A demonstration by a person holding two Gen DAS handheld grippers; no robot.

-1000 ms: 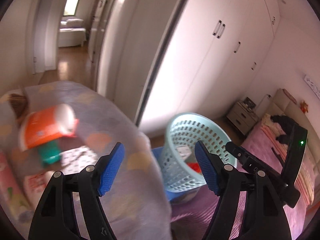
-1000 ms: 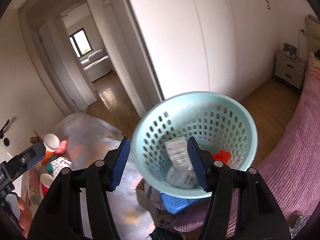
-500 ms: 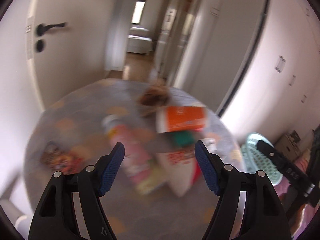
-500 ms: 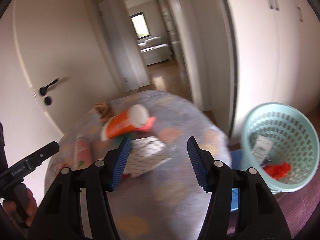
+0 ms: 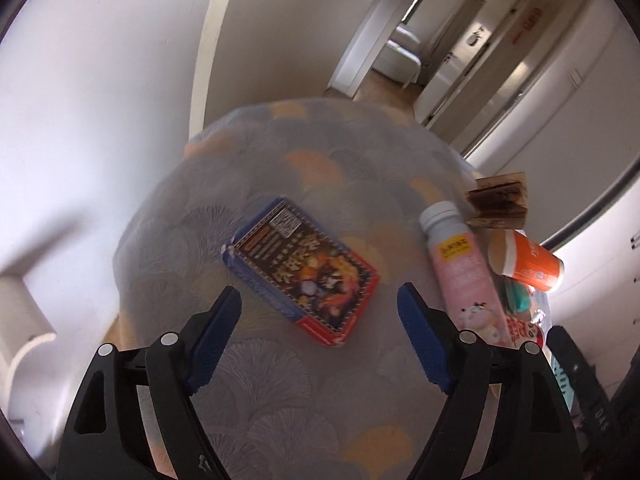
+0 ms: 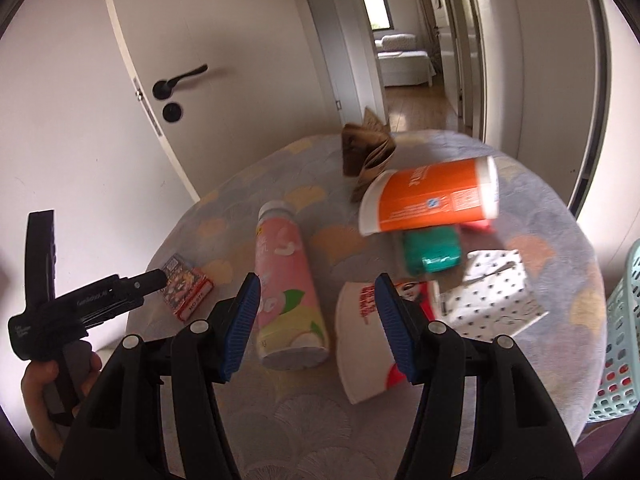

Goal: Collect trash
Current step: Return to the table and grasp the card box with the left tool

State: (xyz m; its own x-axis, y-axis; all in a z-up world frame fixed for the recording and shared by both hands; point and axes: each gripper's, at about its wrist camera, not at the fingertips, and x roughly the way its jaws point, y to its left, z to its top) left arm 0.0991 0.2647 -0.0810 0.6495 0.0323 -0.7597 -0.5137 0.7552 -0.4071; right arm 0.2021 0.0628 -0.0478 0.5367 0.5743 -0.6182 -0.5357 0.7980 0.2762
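A round table under a grey patterned cloth [image 5: 280, 400] carries the trash. My left gripper [image 5: 318, 298] hovers just short of a flat colourful box [image 5: 302, 276]; its jaws are opening and nothing is between the pads. The box also shows small at the left as box [image 6: 186, 284]. My right gripper [image 6: 318, 284] stands open above a lying pink bottle [image 6: 284, 280] and a tipped white paper cup [image 6: 368, 340], holding nothing. Behind these lie an orange cup [image 6: 428, 200], a green packet [image 6: 432, 252], a dotted white wrapper [image 6: 496, 292] and folded brown paper [image 6: 368, 152].
A pale green perforated basket [image 6: 624, 340] stands off the table's right edge. A white door [image 6: 120, 140] with a black handle is close behind the table. A hand [image 6: 40, 380] grips the left tool at the lower left. An open hallway [image 6: 412, 92] runs beyond.
Both grippers swung left from the basket to over the table. The left view now faces the flat box, the right view the pink bottle and cups. The left jaws stand slightly wider.
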